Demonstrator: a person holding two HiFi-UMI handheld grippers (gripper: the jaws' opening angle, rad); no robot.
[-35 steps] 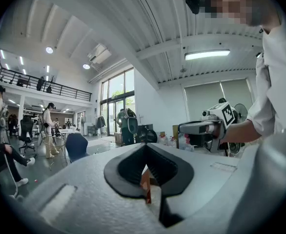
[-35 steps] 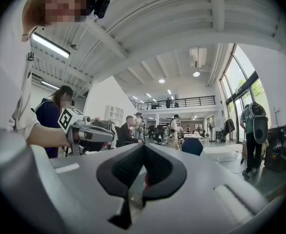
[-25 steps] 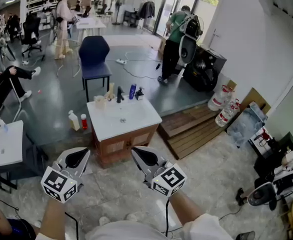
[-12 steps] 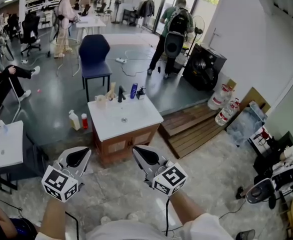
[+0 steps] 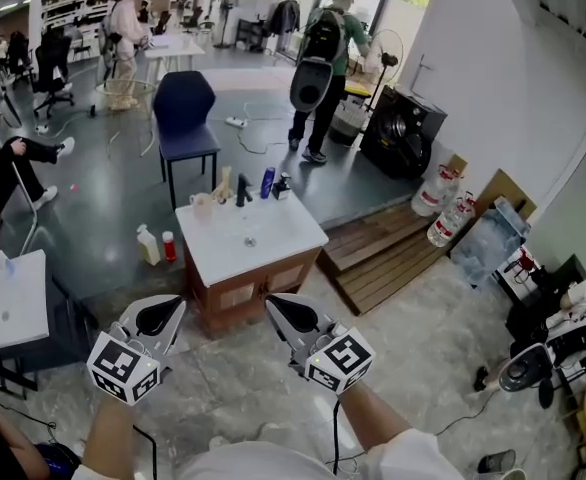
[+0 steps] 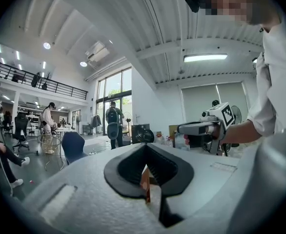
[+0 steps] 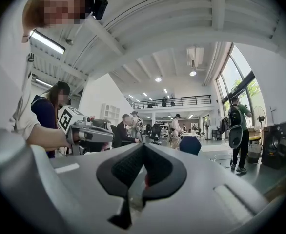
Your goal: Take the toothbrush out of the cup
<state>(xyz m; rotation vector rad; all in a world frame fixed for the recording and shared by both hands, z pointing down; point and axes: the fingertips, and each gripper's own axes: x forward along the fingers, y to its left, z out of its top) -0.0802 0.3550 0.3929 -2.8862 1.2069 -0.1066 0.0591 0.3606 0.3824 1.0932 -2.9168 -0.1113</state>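
1. Head view: the left tool (image 5: 159, 315) and the right tool (image 5: 289, 313) are held side by side at 6 o'clock. Both point towards 12 o'clock at a white worktop (image 5: 258, 243) on a wooden cabinet, well apart from it
2. Same view: the cup (image 5: 201, 205) stands at the worktop's 11 o'clock corner. The toothbrush cannot be made out at this size. A pale upright thing (image 5: 221, 182) rises just beside the cup at 1 o'clock
3. Same view: a black tap (image 5: 240, 189), a blue bottle (image 5: 265, 182) and a dark dispenser (image 5: 280, 187) line the far edge. Two bottles (image 5: 150, 243) stand on the floor at the cabinet's 9 o'clock. A blue chair (image 5: 185, 116) stands beyond at 12 o'clock
4. Left gripper view: the left tool's (image 6: 146, 169) dark pads are pressed together with nothing between them. The right tool (image 6: 181, 128) shows at 3 o'clock, held in a hand
5. Right gripper view: the right tool's (image 7: 142, 169) pads are also pressed together and hold nothing. The left tool (image 7: 111, 134) shows at 9 o'clock
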